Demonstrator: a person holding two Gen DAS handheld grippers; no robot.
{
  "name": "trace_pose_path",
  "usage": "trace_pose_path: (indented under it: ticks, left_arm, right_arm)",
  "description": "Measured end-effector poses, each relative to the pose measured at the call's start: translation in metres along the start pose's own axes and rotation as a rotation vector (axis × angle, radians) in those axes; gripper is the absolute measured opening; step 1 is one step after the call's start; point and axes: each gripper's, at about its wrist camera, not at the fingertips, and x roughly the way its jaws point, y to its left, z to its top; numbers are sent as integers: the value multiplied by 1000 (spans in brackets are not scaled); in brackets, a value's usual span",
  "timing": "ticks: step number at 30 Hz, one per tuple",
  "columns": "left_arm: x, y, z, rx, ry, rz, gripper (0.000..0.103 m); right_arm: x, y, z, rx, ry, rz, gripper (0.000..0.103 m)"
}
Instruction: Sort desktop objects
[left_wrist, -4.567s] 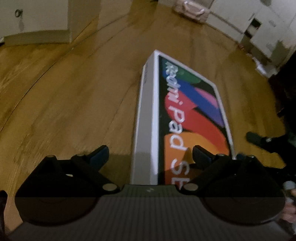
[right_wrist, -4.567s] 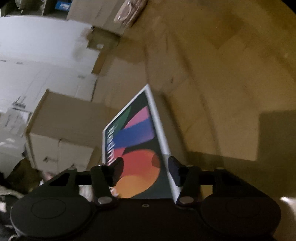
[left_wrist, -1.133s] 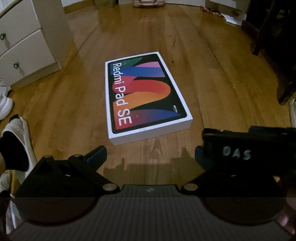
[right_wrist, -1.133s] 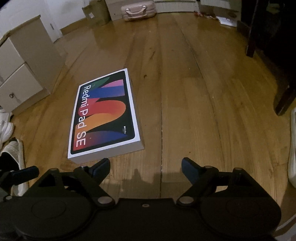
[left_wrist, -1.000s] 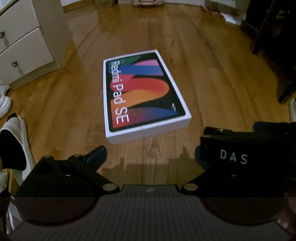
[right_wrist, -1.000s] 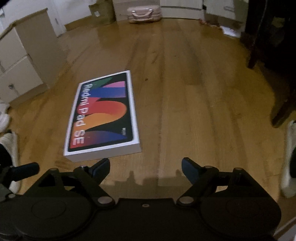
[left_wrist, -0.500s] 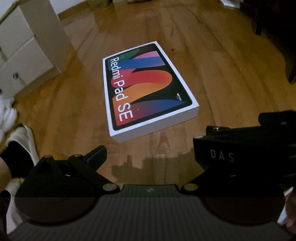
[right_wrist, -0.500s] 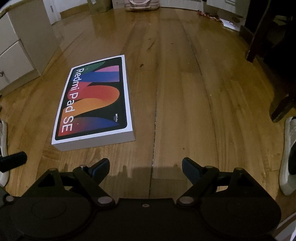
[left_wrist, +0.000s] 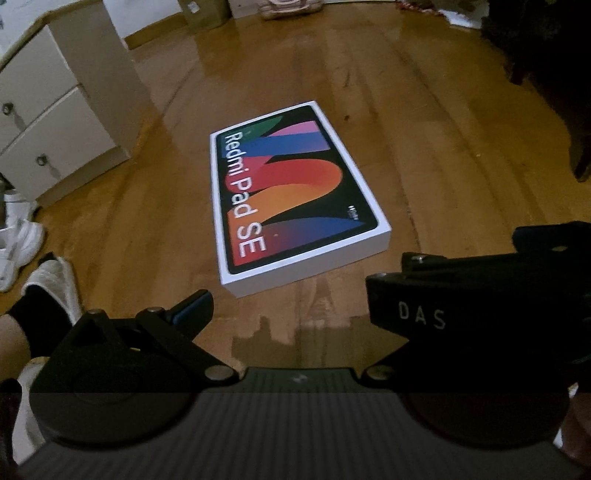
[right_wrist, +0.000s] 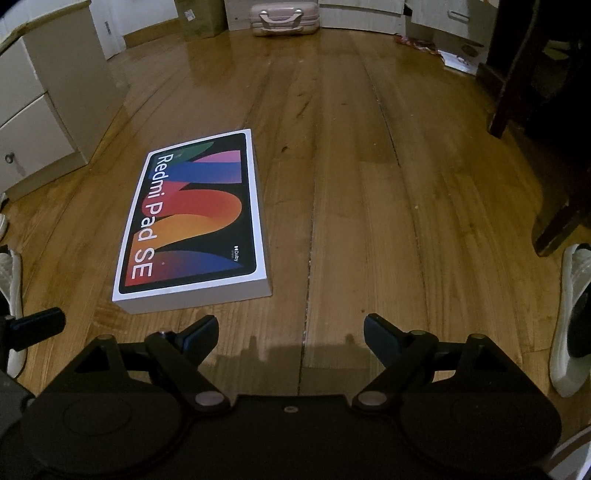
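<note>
- A Redmi Pad SE box (left_wrist: 299, 195) lies flat, printed face up, on the wooden floor (right_wrist: 388, 206), with no gripper touching it.
- 4.6 seconds ago the same box stood tilted on edge, its near end framed between the fingers of both tools; it now rests on its broad back, clear of both.
- Over the last second the box has kept its spot on the floor, while both cameras have shifted slightly, so the box's placing in each view changes a little.
- The left gripper (left_wrist: 291, 306) hangs above the floor just short of the box's near edge, its jaws spread wide and empty. Only its left finger shows plainly; the right one is covered by the other tool's black body marked "DAS".
- The right gripper (right_wrist: 290, 332) hovers beside the box's near right corner, jaws likewise wide apart and holding nothing, over a bare seam between boards.
- A white drawer cabinet (right_wrist: 33, 122) stands left of the box, well apart from it.
- A pink suitcase (right_wrist: 284, 16) sits against the wall far beyond the box.
- A dark furniture leg (right_wrist: 554, 221) stands well to the right of the box, with a white shoe (right_wrist: 569, 317) near its foot.
</note>
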Motion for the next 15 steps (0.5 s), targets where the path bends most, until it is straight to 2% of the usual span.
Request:
trace_pose_path:
  ticks: [3,11,15]
  left_arm:
    - [0,-1,1,6,1,19,103]
    - [2,2,0,-23,23,-3,103]
    - [-3,3,1,-25,2,1,103]
  right_arm:
    - [2,-1,0,11,0,7,89]
    - [2,3,1,-10,-3,-3,89]
    - [0,3,2,4,-6,12,89]
